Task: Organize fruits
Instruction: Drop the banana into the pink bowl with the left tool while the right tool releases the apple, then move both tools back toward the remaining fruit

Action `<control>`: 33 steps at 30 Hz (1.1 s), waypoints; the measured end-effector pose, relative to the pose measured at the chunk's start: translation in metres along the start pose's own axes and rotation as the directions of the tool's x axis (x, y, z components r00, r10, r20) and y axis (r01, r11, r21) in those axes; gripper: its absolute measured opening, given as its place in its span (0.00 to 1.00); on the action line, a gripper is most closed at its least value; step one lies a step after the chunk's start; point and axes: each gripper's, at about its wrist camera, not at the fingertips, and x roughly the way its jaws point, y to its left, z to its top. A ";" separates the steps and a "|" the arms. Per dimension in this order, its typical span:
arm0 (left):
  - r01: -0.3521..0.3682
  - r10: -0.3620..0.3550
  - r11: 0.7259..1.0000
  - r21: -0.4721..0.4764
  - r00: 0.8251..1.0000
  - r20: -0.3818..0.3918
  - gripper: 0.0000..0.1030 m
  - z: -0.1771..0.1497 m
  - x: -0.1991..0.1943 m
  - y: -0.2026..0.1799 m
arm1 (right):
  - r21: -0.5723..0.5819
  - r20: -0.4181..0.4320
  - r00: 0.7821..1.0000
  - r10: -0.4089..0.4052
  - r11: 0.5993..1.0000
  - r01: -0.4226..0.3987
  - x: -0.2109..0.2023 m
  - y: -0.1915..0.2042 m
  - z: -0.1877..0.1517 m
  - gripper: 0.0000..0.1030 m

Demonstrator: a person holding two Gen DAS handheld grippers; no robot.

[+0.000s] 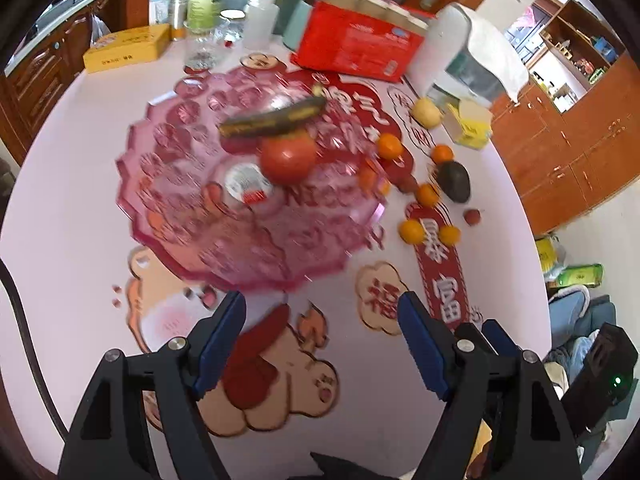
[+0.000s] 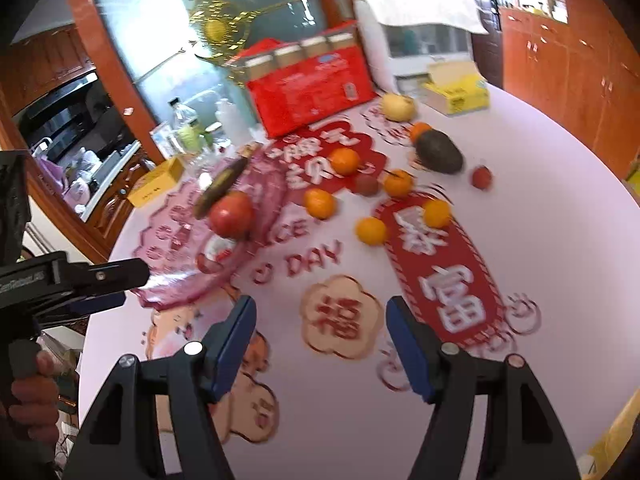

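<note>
A pink glass fruit plate sits on the round white table and holds a dark banana and a red apple. The plate, banana and apple also show in the right wrist view. Loose on the table to the right lie several oranges, a dark avocado, a yellow pear and a small red fruit. My left gripper is open and empty just before the plate's near rim. My right gripper is open and empty above the table decals.
A red carton pack, a white appliance, a yellow box, a small yellow box and bottles stand at the back. Wooden cabinets line the right. The left gripper's body shows at the left.
</note>
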 end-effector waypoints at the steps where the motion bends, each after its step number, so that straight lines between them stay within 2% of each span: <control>1: 0.000 0.000 1.000 -0.001 1.000 -0.010 0.75 -0.004 0.001 -0.007 | 0.008 -0.015 1.000 -0.010 1.000 0.010 -0.003 -0.009 -0.001 0.66; 9: -0.009 0.009 1.000 0.003 1.000 -0.029 0.77 -0.026 0.012 -0.061 | 0.016 -0.120 0.993 -0.021 1.000 0.023 -0.008 -0.071 -0.005 0.66; 14: -0.025 0.025 1.000 -0.001 1.000 -0.011 0.77 -0.031 0.020 -0.097 | -0.021 -0.145 0.989 -0.010 1.000 0.007 -0.014 -0.106 0.006 0.66; 19: -0.047 0.047 0.998 -0.052 0.999 -0.004 0.77 -0.035 0.038 -0.127 | -0.063 -0.153 0.988 0.005 0.998 -0.015 -0.015 -0.139 0.021 0.66; 25: -0.084 0.085 0.987 -0.136 0.996 0.003 0.77 -0.039 0.058 -0.146 | -0.121 -0.163 0.986 0.019 0.992 -0.039 -0.009 -0.173 0.043 0.66; 33: -0.164 0.174 0.952 -0.257 0.985 0.018 0.77 -0.034 0.075 -0.145 | -0.200 -0.159 0.986 0.047 0.977 -0.079 0.006 -0.205 0.076 0.66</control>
